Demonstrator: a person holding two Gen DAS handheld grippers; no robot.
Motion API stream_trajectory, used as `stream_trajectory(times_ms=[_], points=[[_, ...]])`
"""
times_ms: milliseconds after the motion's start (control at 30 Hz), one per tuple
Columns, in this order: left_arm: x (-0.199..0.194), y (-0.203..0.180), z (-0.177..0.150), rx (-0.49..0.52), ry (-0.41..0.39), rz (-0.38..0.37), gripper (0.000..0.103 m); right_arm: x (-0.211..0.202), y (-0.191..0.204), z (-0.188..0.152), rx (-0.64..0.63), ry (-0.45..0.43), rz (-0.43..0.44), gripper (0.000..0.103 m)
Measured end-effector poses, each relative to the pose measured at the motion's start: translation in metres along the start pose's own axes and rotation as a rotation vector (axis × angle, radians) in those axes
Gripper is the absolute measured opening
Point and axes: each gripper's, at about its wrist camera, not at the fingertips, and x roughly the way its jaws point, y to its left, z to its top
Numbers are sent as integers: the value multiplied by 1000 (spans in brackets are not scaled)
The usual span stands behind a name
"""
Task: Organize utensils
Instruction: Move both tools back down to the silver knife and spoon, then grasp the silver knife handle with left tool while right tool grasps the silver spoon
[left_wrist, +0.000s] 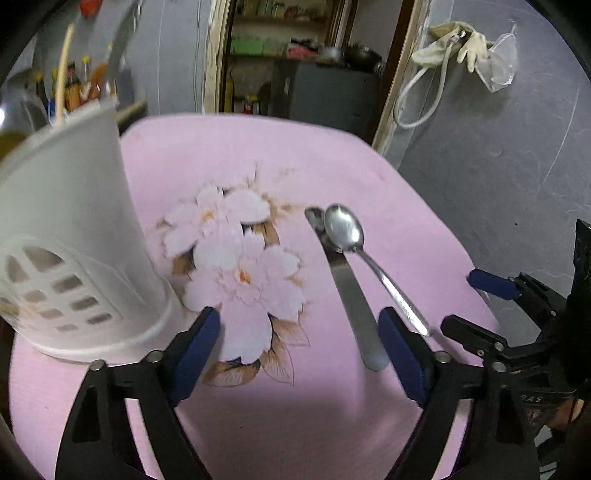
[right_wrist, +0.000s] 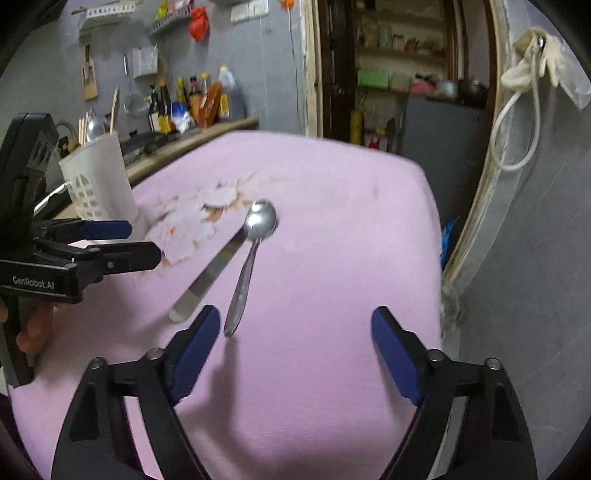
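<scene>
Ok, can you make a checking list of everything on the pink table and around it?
Surface: pink flowered cloth, no spills seen.
Job's things: spoon and flat metal utensil lie side by side, the spoon's bowl over the utensil's far end; white holder upright at the left edge.
Clutter: nothing seen.
Grippers: left gripper and right gripper both with jaws apart, holding nothing.
Cables: white cord hangs on the wall.
Surroundings: sauce bottles, open doorway.

A steel spoon (left_wrist: 343, 229) lies bowl-up on the pink cloth (left_wrist: 332, 155), bowl far, handle near. Its bowl rests on a flat steel knife (left_wrist: 349, 295) lying just left. A white slotted holder (left_wrist: 70, 258) stands upright at the far left.
</scene>
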Motion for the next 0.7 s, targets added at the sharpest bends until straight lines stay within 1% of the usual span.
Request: stream_trajectory(times_ms=[33, 67, 167, 233, 300, 333, 400, 433, 500, 567, 600, 667, 700], points=[[4, 2, 0, -10, 17, -7, 74, 0, 1, 0, -7, 3, -2, 73], [7, 4, 0, -17, 28, -12, 72, 0, 3, 0, -14, 5, 0, 72], [9, 6, 0, -25, 30, -18, 71, 4, 9, 2, -50, 23, 4, 72], [5, 6, 0, -28, 30, -18, 69, 7, 15, 3, -86, 35, 7, 70], [4, 7, 1, -34, 31, -19, 63, 11, 22, 5, -121, 47, 7, 67], [4, 7, 1, -38, 31, -19, 61, 13, 24, 6, -134, 52, 3, 66], [1, 10, 1, -45, 31, -20, 54, 16, 31, 6, -169, 63, -16, 66], [0, 9, 1, -46, 33, -22, 53, 18, 31, 7, -180, 67, -23, 65], [1, 7, 2, -40, 38, -28, 45, 21, 32, 9, -196, 71, -49, 59], [3, 4, 4, -27, 51, -38, 39, 21, 29, 10, -198, 66, -74, 39], [6, 2, 5, -22, 63, -48, 36, 21, 25, 11, -184, 63, -72, 36], [12, -2, 7, -18, 90, -75, 33, 20, 18, 13, -149, 60, -56, 27], [15, -4, 8, -17, 101, -86, 33, 18, 12, 14, -125, 56, -47, 24]])
